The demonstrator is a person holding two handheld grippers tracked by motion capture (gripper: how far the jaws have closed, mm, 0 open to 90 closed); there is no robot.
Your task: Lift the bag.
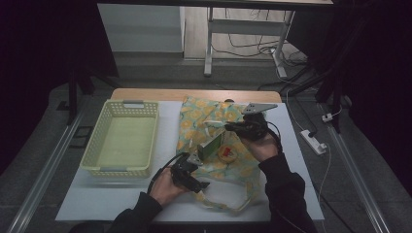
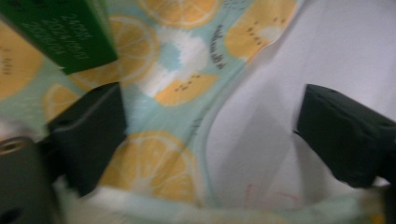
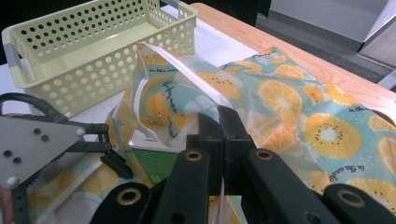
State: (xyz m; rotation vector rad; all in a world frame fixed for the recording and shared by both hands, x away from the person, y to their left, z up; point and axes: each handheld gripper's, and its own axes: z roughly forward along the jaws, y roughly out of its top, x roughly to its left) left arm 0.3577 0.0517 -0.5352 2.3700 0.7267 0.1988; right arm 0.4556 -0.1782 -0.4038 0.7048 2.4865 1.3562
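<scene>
A bag (image 1: 214, 114) printed with orange and kiwi slices lies on the white table (image 1: 107, 204). A green box (image 1: 210, 146) and a small round yellow and red item (image 1: 226, 153) sit at its mouth. My right gripper (image 1: 233, 127) is shut on the bag's pale rim strip (image 3: 187, 74) and holds it lifted above the box. In the right gripper view its jaws (image 3: 220, 122) meet on that strip. My left gripper (image 1: 200, 171) is open at the bag's near edge. In the left gripper view it (image 2: 210, 135) straddles the fabric's edge (image 2: 177, 79), just short of the green box (image 2: 70, 32).
A pale yellow perforated basket (image 1: 116, 171) stands empty on the left of the table, close to the bag (image 3: 299, 107). The table's wooden far edge (image 1: 145, 93) runs behind it. A power strip (image 1: 313, 141) lies on the floor to the right.
</scene>
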